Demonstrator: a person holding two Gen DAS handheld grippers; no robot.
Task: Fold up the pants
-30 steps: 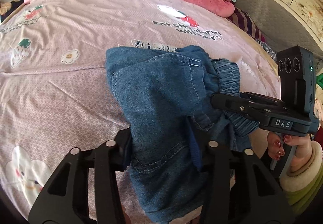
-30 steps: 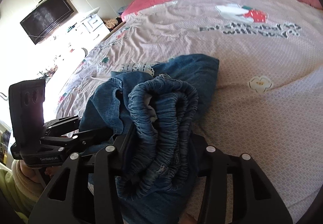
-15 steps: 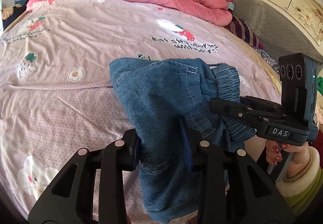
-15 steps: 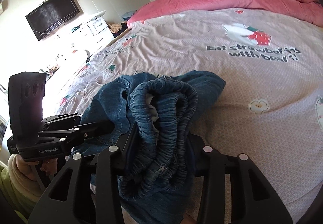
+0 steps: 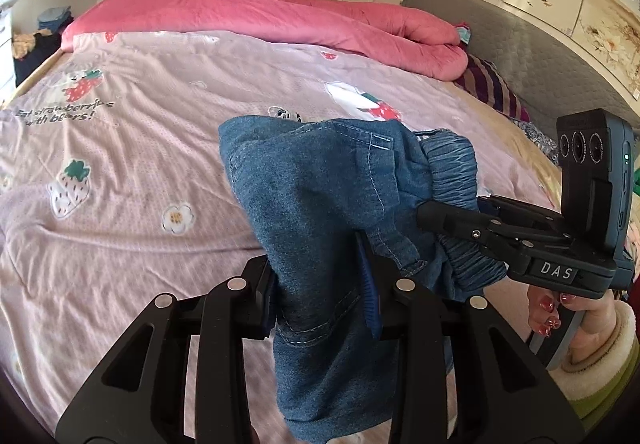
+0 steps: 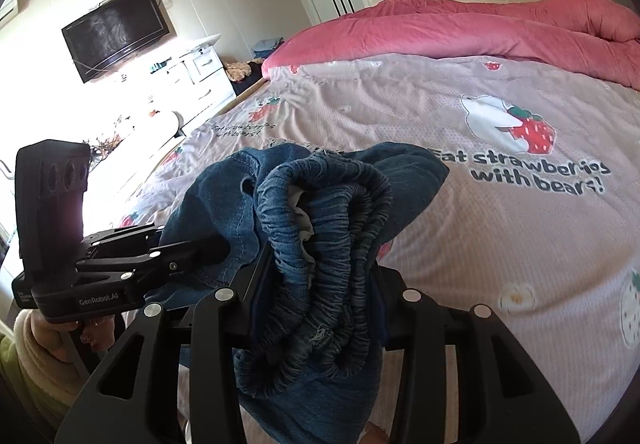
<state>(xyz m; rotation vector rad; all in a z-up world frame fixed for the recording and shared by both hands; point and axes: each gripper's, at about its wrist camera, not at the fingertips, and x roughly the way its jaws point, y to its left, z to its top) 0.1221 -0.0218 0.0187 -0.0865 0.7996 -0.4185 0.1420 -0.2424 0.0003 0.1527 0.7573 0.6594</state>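
The folded blue denim pants (image 5: 320, 204) hang in a bundle above the bed, held by both grippers. My left gripper (image 5: 320, 284) is shut on the denim leg fabric. My right gripper (image 6: 316, 296) is shut on the gathered elastic waistband (image 6: 332, 244). In the left wrist view the right gripper (image 5: 424, 212) comes in from the right and pinches the waistband (image 5: 452, 180). In the right wrist view the left gripper (image 6: 216, 248) comes in from the left and grips the denim (image 6: 212, 200). The pants' lower edge hangs below both grippers.
The bed is covered by a pink strawberry-print sheet (image 5: 120, 172). A rolled pink quilt (image 5: 260, 12) lies along its far side. A striped pillow (image 5: 492, 88) and grey headboard (image 5: 520, 44) are at the right. A TV (image 6: 116, 32) and white dresser (image 6: 200, 72) stand beyond the bed.
Both grippers have lifted the pants bundle higher off the sheet and tilted up, so more of the room shows. Both grips stay shut.
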